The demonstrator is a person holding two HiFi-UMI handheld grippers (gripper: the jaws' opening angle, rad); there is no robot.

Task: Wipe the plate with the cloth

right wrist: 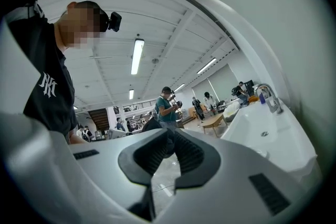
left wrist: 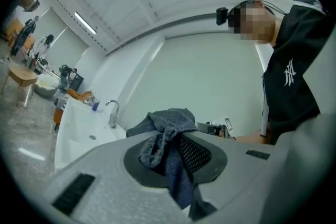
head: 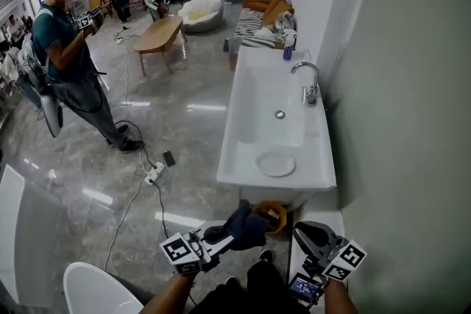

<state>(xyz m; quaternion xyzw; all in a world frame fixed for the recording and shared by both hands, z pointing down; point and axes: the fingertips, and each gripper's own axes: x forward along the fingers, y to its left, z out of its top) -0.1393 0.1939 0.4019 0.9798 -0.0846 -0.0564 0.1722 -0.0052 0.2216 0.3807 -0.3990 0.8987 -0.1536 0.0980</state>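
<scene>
- At the near end of the long white basin (head: 246,95), the round white plate (head: 276,164) lies flat and loose on the bottom. Both grippers are well short of it, on this side of the rim.
- Grip status?
- Left gripper (left wrist: 176,150) is clamped on the dark blue-grey cloth (left wrist: 169,126). Right gripper (right wrist: 170,134) has its jaws closed together with nothing between them.
- How does the cloth sit in the left one?
- Pinched mid-fold between the ribbed black pads (left wrist: 199,153). One bunch mounds up past the tips, and a tail hangs down through the gap toward the camera. It isn't a flat wiping face.
- Risks?
- My read, three of them. First, the plate isn't braced. Smooth ceramic on a smooth basin means a sideways wipe likely pushes it along instead of cleaning it. The right gripper would have to pin the rim, and it's closed now.
- Second?
- The grip is only on a fold. Drag on the plate could pull the cloth out, or roll the bunch so that bare jaw tips hit the ceramic.
- Third?
- The hanging tail may catch on the basin's near rim on the way in. Go over the rim high, then drop onto the plate.
- Tap in the way?
- No. The chrome tap (head: 309,83) is farther along the basin, well apart from the plate.
</scene>
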